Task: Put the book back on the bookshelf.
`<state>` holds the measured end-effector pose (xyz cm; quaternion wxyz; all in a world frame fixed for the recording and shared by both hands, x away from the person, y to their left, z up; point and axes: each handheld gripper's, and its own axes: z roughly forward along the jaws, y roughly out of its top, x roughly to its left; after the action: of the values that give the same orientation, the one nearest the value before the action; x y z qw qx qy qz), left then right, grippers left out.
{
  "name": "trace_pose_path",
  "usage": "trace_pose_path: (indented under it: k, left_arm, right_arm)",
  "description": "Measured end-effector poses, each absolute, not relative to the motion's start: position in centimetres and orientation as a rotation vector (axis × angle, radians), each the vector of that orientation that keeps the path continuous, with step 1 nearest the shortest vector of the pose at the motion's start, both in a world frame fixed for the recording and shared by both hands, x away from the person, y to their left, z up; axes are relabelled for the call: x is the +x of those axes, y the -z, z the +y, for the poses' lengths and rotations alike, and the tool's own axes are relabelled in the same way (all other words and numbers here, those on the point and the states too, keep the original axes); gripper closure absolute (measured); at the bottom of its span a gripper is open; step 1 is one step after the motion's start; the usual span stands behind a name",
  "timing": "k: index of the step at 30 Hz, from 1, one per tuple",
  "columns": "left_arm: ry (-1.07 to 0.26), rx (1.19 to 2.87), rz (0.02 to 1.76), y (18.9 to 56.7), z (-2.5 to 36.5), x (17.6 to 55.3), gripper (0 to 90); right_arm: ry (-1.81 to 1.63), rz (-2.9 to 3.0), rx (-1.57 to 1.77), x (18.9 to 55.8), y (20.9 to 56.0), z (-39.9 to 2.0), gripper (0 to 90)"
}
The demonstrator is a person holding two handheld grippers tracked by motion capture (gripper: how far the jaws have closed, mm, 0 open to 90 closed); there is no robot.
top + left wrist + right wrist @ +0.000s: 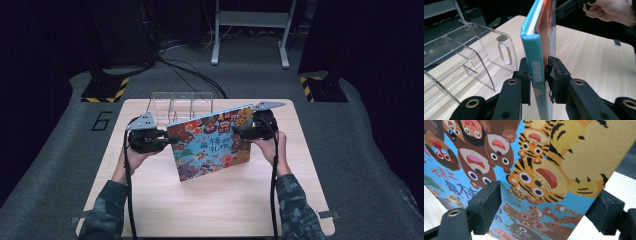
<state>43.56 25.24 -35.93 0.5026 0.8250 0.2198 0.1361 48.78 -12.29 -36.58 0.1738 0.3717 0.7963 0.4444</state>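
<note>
Clearly, a two-handed lift of one thing:

Book: a picture book (212, 142) with a bright animal cover and a teal spine is held on edge above the middle of the bench (210, 205); the cover faces the person, the top edge tilts up toward the right, and the lower corner sits close over the wood, though contact cannot be judged.

Long axis: it runs left to right between the two hands, roughly parallel to the near edge of the bench.

Left gripper (539, 82): its jaws are closed on the spine end, one pad on each cover, spine upright between them.

Right gripper (239, 132): it meets the opposite, upper right edge. In its own view the jaws stand apart with the cover close in front and spanning the gap; whether they pinch it cannot be told.

Clear rack (181, 106): a see-through divider stand with upright partitions sits just behind the book, toward the far edge of the bench.

Deciding relation: the rack lies straight beyond the book from both hands. By judgement, lowering it into a slot calls for turning its long axis to match the partitions, and the left gripper, with the firm hold, is better placed to steer.
</note>
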Motion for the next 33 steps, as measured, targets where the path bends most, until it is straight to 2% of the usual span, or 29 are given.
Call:
trace_pose_path:
  k: [5,11,16,24,26,33]
  left_arm:
    - [-0.294,1.983,0.538,35.9,25.0,44.1,71.6]
    - [-0.225,1.966,0.521,35.5,23.5,44.8,63.8]
    - [-0.245,1.965,0.510,35.2,22.9,44.9,72.5]
    - [-0.235,1.960,0.503,35.1,22.9,44.6,75.8]
    - [-0.229,1.960,0.494,35.0,23.1,44.5,77.0]
    - [-0.230,1.982,0.490,34.7,23.7,44.1,78.3]
  right_arm:
    - [-1.264,2.254,1.055,48.7,36.6,-12.3,19.1]
    - [-1.273,2.266,1.046,48.6,36.6,-11.9,20.8]
    - [-1.277,2.279,1.026,48.4,36.5,-11.6,20.9]
    - [-1.303,2.261,1.022,48.3,36.8,-11.7,20.3]
    - [-1.303,2.245,1.033,48.1,37.0,-12.0,17.8]
    - [-1.312,2.161,1.130,47.3,39.1,-15.5,11.8]
